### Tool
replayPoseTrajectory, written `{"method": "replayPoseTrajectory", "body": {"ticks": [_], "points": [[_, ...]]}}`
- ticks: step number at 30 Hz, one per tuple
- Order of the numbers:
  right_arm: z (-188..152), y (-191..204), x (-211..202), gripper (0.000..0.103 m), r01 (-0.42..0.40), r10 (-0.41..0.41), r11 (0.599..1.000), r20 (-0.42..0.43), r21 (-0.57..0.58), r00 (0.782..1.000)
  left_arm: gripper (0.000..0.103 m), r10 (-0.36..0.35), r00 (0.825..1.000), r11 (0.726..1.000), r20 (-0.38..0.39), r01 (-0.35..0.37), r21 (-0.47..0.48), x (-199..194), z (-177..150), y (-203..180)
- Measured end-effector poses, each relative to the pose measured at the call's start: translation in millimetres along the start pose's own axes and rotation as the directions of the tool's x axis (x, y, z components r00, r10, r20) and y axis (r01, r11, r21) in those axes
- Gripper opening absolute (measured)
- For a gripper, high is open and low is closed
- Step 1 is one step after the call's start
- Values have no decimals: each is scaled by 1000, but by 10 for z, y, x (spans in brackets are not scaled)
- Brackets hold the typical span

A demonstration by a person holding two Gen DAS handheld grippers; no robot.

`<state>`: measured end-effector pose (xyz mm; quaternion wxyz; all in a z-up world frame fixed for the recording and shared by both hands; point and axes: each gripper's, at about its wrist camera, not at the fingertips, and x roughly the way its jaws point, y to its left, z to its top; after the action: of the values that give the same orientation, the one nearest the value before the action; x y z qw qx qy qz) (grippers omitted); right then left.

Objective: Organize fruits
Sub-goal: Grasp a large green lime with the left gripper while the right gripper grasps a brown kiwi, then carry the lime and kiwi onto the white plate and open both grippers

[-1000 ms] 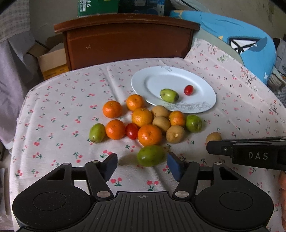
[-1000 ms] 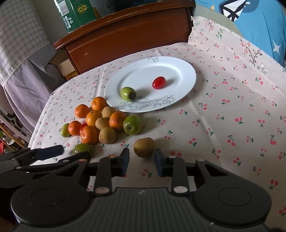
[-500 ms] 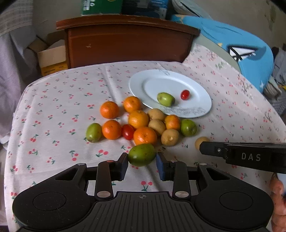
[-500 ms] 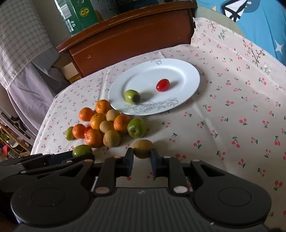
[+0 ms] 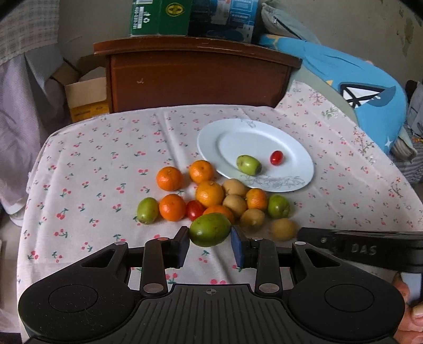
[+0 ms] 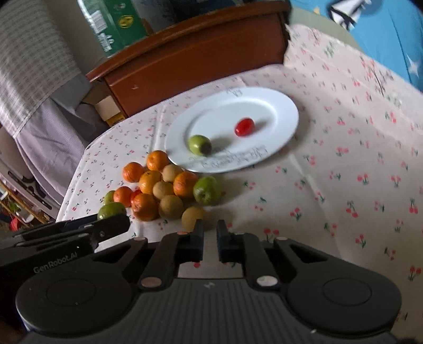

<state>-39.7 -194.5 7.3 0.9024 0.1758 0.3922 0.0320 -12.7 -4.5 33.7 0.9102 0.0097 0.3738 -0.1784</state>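
Note:
My left gripper (image 5: pixel 210 239) is shut on a big green fruit (image 5: pixel 210 229), pads pressed on both its sides, just in front of the fruit pile. That pile holds several oranges (image 5: pixel 209 193), brown round fruits (image 5: pixel 234 204), green ones and a red tomato (image 5: pixel 195 209). A white plate (image 5: pixel 211 143) behind it carries one green fruit (image 5: pixel 248 164) and a cherry tomato (image 5: pixel 276 157). My right gripper (image 6: pixel 210 232) is shut with nothing between its fingers. A brown fruit (image 6: pixel 192 216) lies just outside its left finger, on the cloth.
A cherry-print cloth (image 5: pixel 105 172) covers the table, which drops off at the left edge. Behind stand a brown wooden cabinet (image 5: pixel 195 76), a cardboard box (image 5: pixel 84 98), a green carton (image 5: pixel 161 18) and a blue cushion (image 5: pixel 364 90). A person's fingers (image 5: pixel 412 317) show at the lower right.
My left jaws closed onto the big green fruit and hold it. My right jaws closed too; the brown fruit that sat between them now lies outside the left finger.

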Motion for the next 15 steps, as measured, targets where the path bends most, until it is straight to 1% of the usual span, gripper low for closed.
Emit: {"method": "replayPoseTrajectory", "body": {"ticks": [2,4,5,7,13,15], "points": [[3,-23,-15,15,5,-5,1000,10,11,1000,31,7,1000,1000,-2,-8,-18,3,6,33],[3,-28,-10,17,-9,8,1000,5,24,1000,31,13,1000,999,-2,-13,-29,5,9,52],[-1,-24,-1,20,-13,13,1000,1,27,1000,31,18,1000,999,-2,-18,-30,4,10,53],[-10,-4,22,29,-10,10,1000,-3,20,1000,31,22,1000,999,0,-22,-28,3,11,50],[1,42,74,31,-19,19,1000,3,17,1000,31,33,999,999,2,-33,-33,8,21,49],[-3,79,96,32,1,-1,1000,8,-16,1000,31,32,999,999,0,-32,-36,9,21,54]]}}
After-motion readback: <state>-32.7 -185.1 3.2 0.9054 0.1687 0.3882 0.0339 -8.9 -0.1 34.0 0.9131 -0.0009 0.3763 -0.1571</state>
